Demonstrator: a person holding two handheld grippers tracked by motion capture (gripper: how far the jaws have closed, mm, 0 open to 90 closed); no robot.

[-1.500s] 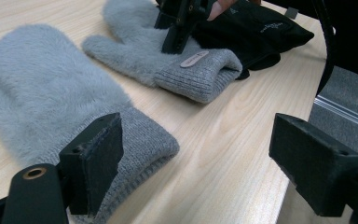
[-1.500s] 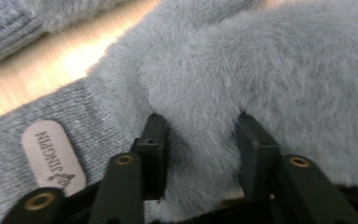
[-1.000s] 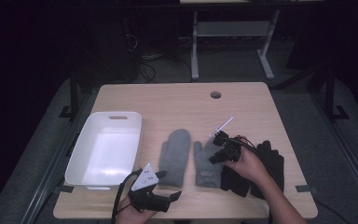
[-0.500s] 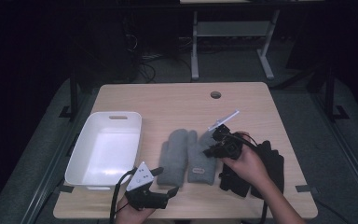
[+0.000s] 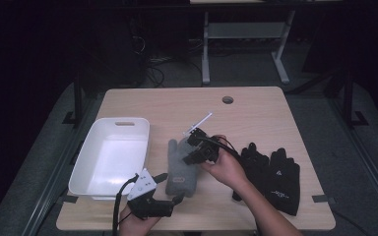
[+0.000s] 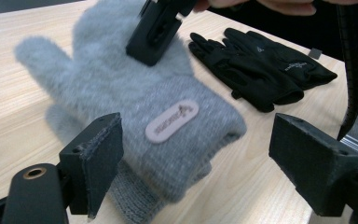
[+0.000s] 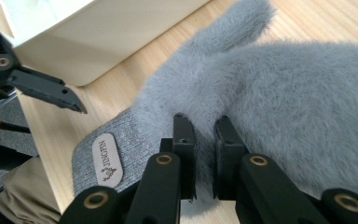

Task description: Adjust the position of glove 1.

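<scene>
Two fluffy grey mittens lie mid-table. My right gripper (image 5: 193, 145) is shut on the upper grey mitten (image 5: 179, 167), pinching its fuzzy fabric (image 7: 284, 93) between close-set jaws (image 7: 203, 123). That mitten has an oval label (image 6: 171, 120) on its cuff and hangs tilted over the lower mitten (image 6: 130, 200), whose cuff shows beneath. My left gripper (image 5: 171, 188) stands open near the front edge, its wide jaws (image 6: 200, 135) either side of the mitten cuffs without touching them. The right gripper's jaw (image 6: 156, 28) presses into the mitten's finger end.
A white tray (image 5: 86, 167) stands at the left, its wall (image 7: 98, 37) close to the mittens. A pair of black gloves (image 5: 270, 172) lies to the right of the person's right hand. The table has a cable hole (image 5: 228, 100) at the back.
My right gripper has moved left and up with the grey mitten, from beside the other mitten to on top of it. The left gripper has barely moved.
</scene>
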